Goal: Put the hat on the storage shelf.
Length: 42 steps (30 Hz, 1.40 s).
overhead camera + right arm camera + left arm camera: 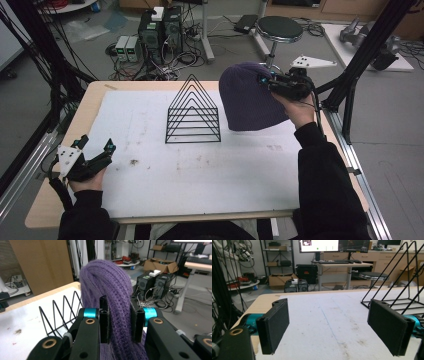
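currently carrying: purple knit beanie [250, 97] lifted clear of the table [200, 170], hanging from the right gripper [266, 82] at the far right of the white mat. judged step: transport of the hat toward the black wire rack [193, 112], probably for draping over its triangular frames.

right gripper [121, 320]: jaws drawn narrow, clamped on a bunched fold of the beanie [110, 290]. knit fabric packed tight between the two pads, rising above them and spilling below. rack [60, 312] lower and to the left of the jaws in the right gripper view, well apart from the hat.

left gripper [95, 150]: jaws wide apart, nothing between them, nothing touched. resting low over the mat at the near left corner. rack [394, 282] ahead and to the right of its jaws [337, 322], apart.

next move, as judged: shift of the hat sideways until above the rack peak, keeping the hem higher than the wire tips, then lowering so the opening slips over the frames. requires a firm clamp throughout; release only once the fabric bears on the wires. possible use of the left gripper for steadying the light rack against sliding.
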Available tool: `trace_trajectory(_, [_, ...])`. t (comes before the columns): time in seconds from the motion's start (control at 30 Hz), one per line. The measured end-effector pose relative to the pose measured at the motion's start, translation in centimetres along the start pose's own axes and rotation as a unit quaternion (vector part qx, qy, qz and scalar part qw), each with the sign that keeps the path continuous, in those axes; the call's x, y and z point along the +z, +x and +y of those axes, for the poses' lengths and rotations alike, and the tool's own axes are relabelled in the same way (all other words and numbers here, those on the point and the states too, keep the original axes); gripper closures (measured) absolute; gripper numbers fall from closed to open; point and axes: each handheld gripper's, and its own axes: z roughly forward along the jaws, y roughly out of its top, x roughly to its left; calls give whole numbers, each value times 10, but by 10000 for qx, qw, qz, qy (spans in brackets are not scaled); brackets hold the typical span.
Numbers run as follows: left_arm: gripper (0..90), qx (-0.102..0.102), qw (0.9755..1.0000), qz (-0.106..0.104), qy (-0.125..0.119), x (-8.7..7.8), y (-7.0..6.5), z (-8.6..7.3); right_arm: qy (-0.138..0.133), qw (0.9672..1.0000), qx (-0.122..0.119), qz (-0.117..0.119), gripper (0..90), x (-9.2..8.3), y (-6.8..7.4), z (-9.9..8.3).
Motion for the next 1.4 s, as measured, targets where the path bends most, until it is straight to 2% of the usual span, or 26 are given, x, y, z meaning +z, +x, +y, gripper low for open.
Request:
trace_trajectory(0.13, [180, -48, 10000, -4, -43, 1, 0, 0, -186, 9998, 27, 12, 751, -6, 4, 3])
trace_trajectory(0.2, [179, -38, 10000, -4, -34, 1, 0, 0, -383, 9993, -2, 55, 750, -10, 6, 5])
trace_trajectory(0.33, [180, -34, 10000, -30, -36, 1, 0, 0, -823, 9965, 70, 162, 750, -18, 12, 9])
trace_trajectory(0.43, [180, -66, 9999, -87, -72, 1, 0, 1, -1059, 9937, 262, 269, 750, -23, 12, 11])
trace_trajectory(0.57, [179, -166, 9989, -404, -193, 3, -3, 6, -1218, 9911, 411, 340, 750, -26, 13, 13])
trace_trajectory(0.73, [177, -192, 9972, -680, -258, 10, -14, 14, -1304, 9902, 375, 329, 750, -27, 17, 15])
trace_trajectory(0.8, [175, -196, 9962, -808, -257, 14, -19, 18, -1377, 9894, 354, 289, 751, -27, 20, 16])
trace_trajectory(0.9, [172, -239, 9933, -1091, -301, 18, -27, 21, -1424, 9888, 334, 312, 751, -26, 23, 19])
trace_trajectory(0.97, [175, -239, 9918, -1239, -192, 22, -32, 22, -1471, 9881, 297, 344, 751, -25, 26, 22])
trace_trajectory(1.2, [181, -429, 9862, -1594, -149, 30, -40, 24, -1475, 9875, 189, 524, 750, -18, 41, 31])
trace_trajectory(1.4, [185, -428, 9806, -1907, -143, 36, -51, 30, -1613, 9844, 227, 660, 750, -12, 52, 39])
